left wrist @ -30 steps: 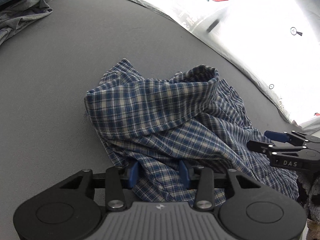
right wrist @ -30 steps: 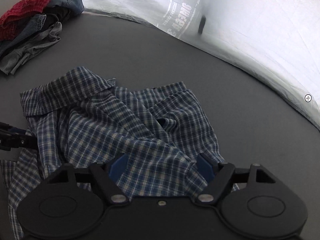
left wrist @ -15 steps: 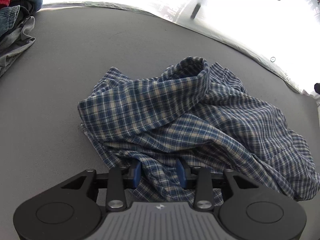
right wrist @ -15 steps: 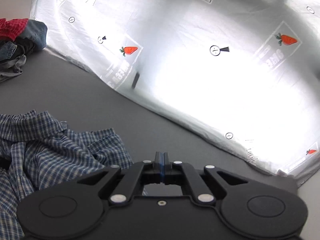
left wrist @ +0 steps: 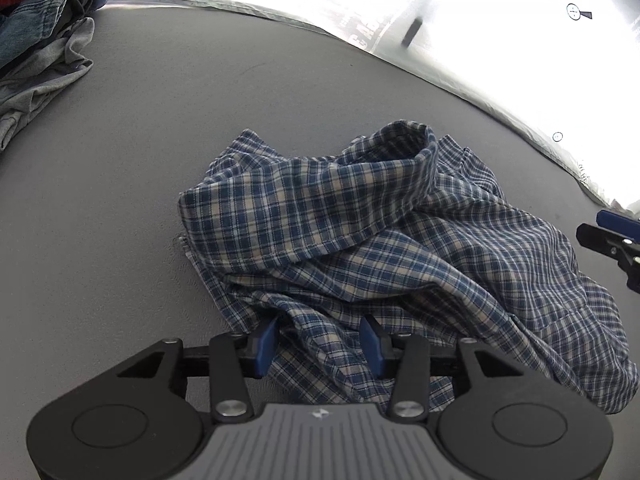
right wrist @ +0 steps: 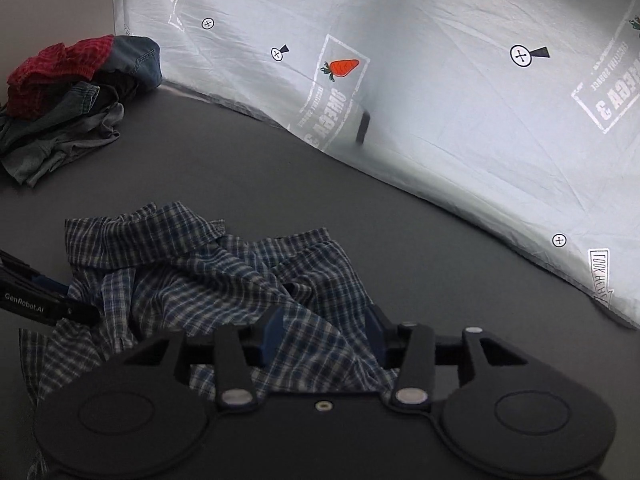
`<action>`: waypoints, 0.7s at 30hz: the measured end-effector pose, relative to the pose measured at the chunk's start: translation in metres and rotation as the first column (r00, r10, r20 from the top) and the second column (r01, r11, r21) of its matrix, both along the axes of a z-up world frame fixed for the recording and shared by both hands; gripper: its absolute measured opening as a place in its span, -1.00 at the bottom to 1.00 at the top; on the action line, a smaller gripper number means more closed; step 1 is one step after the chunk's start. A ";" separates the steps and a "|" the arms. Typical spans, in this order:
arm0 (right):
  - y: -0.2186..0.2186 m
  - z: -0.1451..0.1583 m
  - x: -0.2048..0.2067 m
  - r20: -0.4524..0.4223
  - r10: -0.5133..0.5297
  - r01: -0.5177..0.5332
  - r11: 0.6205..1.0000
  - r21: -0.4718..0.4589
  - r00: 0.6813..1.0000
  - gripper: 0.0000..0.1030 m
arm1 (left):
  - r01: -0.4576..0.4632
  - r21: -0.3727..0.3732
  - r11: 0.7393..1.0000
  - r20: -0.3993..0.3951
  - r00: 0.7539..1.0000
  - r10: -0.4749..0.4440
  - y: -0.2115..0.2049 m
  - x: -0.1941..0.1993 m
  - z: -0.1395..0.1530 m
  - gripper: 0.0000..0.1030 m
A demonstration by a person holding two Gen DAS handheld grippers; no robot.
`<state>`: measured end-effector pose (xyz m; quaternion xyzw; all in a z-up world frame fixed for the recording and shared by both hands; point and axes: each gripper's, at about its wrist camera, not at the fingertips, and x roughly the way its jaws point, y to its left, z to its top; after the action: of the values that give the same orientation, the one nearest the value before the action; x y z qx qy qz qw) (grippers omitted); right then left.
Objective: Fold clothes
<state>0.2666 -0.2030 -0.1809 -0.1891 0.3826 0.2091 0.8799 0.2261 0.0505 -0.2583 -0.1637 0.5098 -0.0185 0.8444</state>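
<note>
- Lying crumpled on the grey bench (left wrist: 160, 128), the plaid shirt (left wrist: 380, 248) is not yet spread for folding.
- The left hand-held gripper (left wrist: 318, 342) is spread over a near fold; its jaws have just been opening, with cloth between them, unpinched.
- The right hand-held gripper (right wrist: 326, 332) has likewise just opened astride cloth, presumably for a fresh grasp.
- Open bench remains behind the shirt; the clothes pile (right wrist: 68, 100) lies well apart, and the white sheet (right wrist: 460, 100) bounds the far edge.

Both wrist views overlook the plaid shirt (left wrist: 360, 240) closely.
</note>
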 end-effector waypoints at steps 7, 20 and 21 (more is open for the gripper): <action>0.000 -0.036 0.052 -0.211 -0.028 0.044 0.996 0.073 0.977 0.08 | -0.032 -0.042 0.999 -0.025 0.999 0.031 0.005 0.003 -0.009 -0.10; -0.025 0.072 -0.021 0.340 -0.128 0.108 0.991 0.077 0.932 -0.98 | 0.064 -0.006 0.998 0.031 0.997 -0.064 -0.013 0.012 0.001 -0.02; -0.029 0.086 -0.026 0.371 -0.140 0.113 0.989 0.094 0.918 -0.98 | 0.085 -0.005 0.996 0.047 0.995 -0.085 -0.016 0.013 0.004 0.03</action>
<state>0.2406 -0.2323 -0.0954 -0.1692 0.2103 0.1250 0.9548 0.2393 0.0344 -0.2542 -0.1441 0.4965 -0.0601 0.8539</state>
